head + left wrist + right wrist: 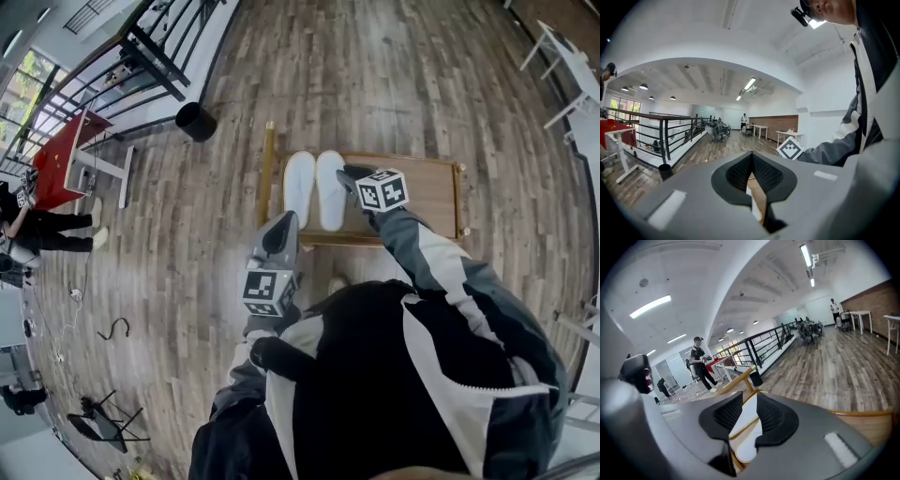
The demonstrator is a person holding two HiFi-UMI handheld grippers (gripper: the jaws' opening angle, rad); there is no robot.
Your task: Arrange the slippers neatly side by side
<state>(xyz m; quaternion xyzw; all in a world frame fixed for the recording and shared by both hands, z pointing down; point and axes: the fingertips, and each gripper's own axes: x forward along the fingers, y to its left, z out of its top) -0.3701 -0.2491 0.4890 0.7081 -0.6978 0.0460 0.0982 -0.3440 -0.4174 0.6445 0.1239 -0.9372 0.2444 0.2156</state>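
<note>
Two white slippers [300, 186] [330, 190] lie side by side, touching, on a low wooden table [427, 183]. My right gripper [347, 174] hovers just right of the right slipper's far end. It is open, with nothing between its pads. In the right gripper view both slippers [746, 418] show below, through the gap of that gripper [749, 401]. My left gripper [286, 221] is shut and empty. It is held near the table's front left corner, short of the slippers. In the left gripper view its pads meet [751, 157] and a strip of table and slipper [753, 208] shows beneath.
A black bin [195, 121] stands on the plank floor beyond the table's left end, by a black railing [155, 52]. A red desk [61, 155] and a person [42, 230] are far left. White tables [567, 56] stand at the far right.
</note>
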